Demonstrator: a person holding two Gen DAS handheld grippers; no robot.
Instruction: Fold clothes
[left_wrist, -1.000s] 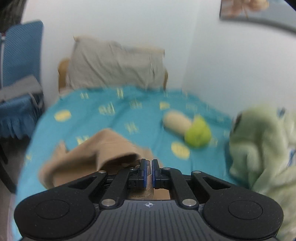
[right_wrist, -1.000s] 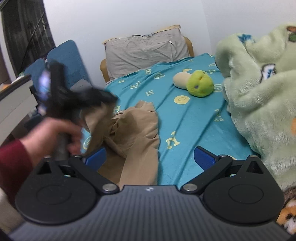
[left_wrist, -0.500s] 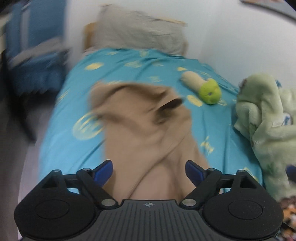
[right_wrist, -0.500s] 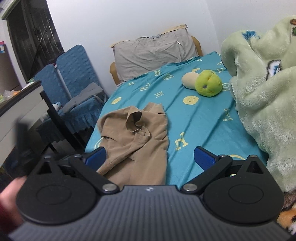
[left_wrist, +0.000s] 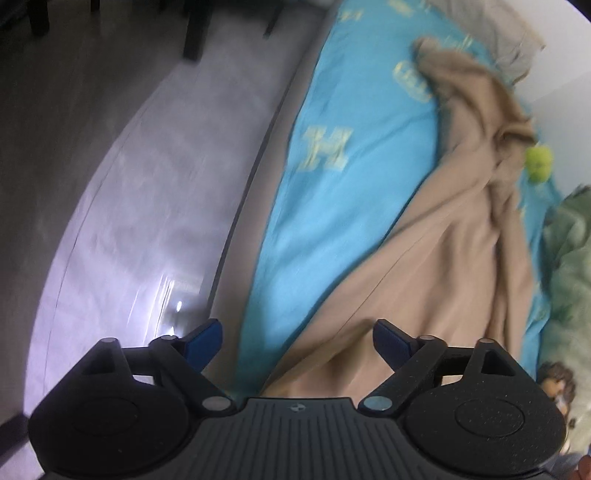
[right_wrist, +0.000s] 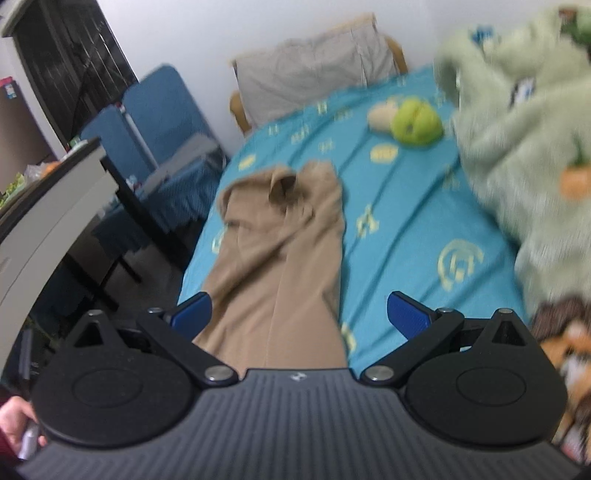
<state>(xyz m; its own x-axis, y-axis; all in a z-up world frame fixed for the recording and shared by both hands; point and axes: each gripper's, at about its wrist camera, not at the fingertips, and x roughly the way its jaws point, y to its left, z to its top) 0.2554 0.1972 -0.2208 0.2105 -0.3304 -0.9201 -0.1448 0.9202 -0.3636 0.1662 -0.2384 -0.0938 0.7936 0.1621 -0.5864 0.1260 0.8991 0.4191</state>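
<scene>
Tan trousers (right_wrist: 280, 243) lie lengthwise on the turquoise bed sheet (right_wrist: 399, 229), rumpled at the far end. They also show in the left wrist view (left_wrist: 443, 258), running diagonally. My left gripper (left_wrist: 297, 339) is open and empty, low over the near end of the trousers at the bed's left edge. My right gripper (right_wrist: 299, 310) is open and empty above the near end of the trousers.
A green plush toy (right_wrist: 415, 123) and a grey pillow (right_wrist: 314, 81) lie at the bed's far end. A fluffy pale green blanket (right_wrist: 524, 122) is heaped on the right. Blue chairs (right_wrist: 155, 122) and a desk (right_wrist: 48, 206) stand left. Grey floor (left_wrist: 129, 184) lies left of the bed.
My left gripper opened and let go of the trousers, which dropped flat on the bed. It then swung down and left to the bed's edge. My right gripper moved closer over the trousers.
</scene>
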